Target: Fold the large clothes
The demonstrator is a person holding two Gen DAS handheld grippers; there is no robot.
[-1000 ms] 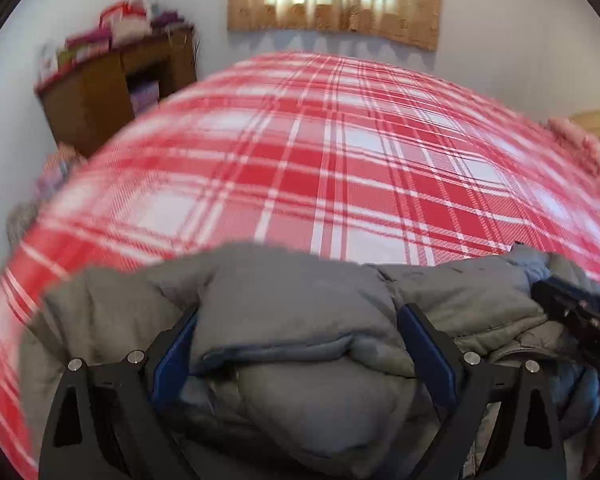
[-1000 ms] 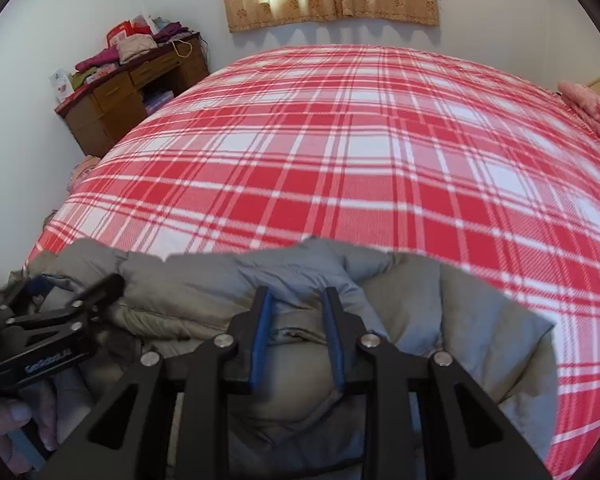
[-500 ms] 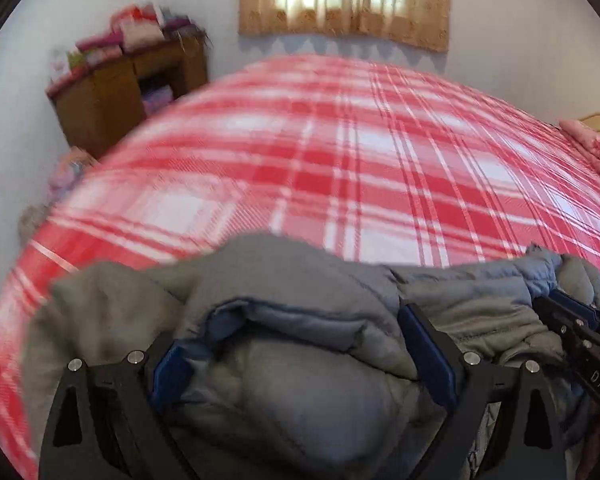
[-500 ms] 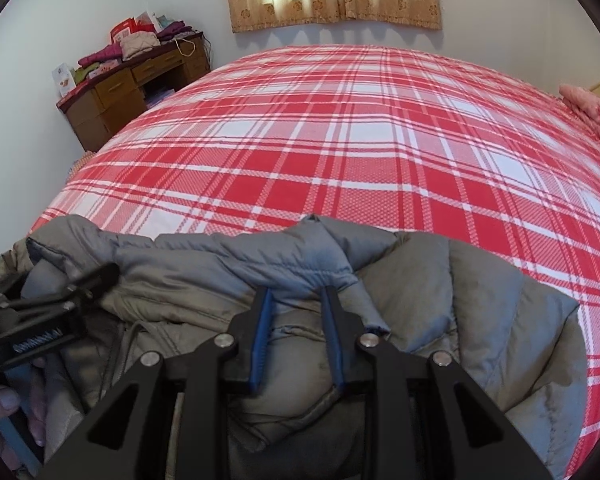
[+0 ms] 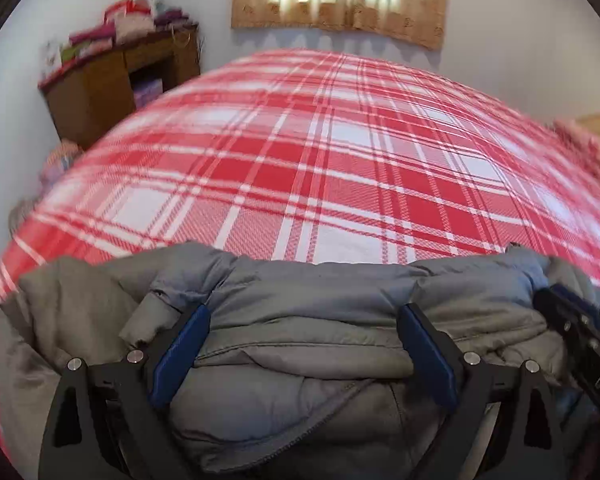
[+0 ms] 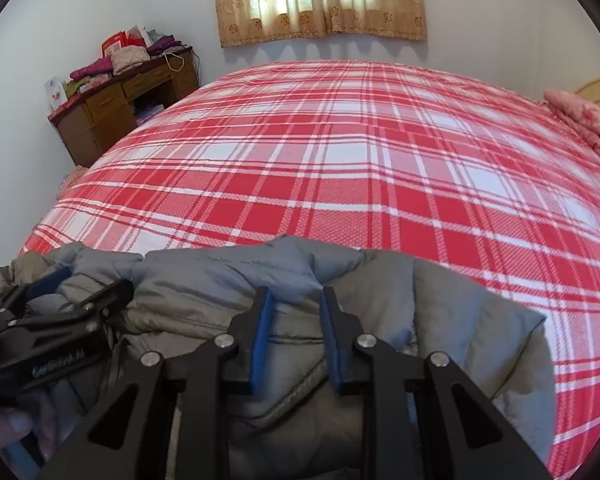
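A grey padded jacket (image 5: 300,308) lies bunched at the near edge of a bed with a red and white plaid cover (image 5: 340,160). My left gripper (image 5: 304,320) is wide open, and a thick fold of the jacket fills the space between its blue pads. My right gripper (image 6: 294,300) is shut on a fold of the jacket (image 6: 228,292) near its far edge. The right gripper shows at the right edge of the left wrist view (image 5: 572,320). The left gripper shows at the left of the right wrist view (image 6: 60,304).
A brown wooden desk (image 6: 112,116) piled with clothes and boxes stands by the left wall. A curtained window (image 6: 320,0) is on the far wall. A pink quilt (image 6: 580,120) lies at the bed's right edge. The plaid cover (image 6: 340,160) stretches beyond the jacket.
Both grippers have carried the jacket's edge forward over the bed. The folds have flattened and spread wider between the two grippers. The left jaws stay wide, the right jaws stay closed.
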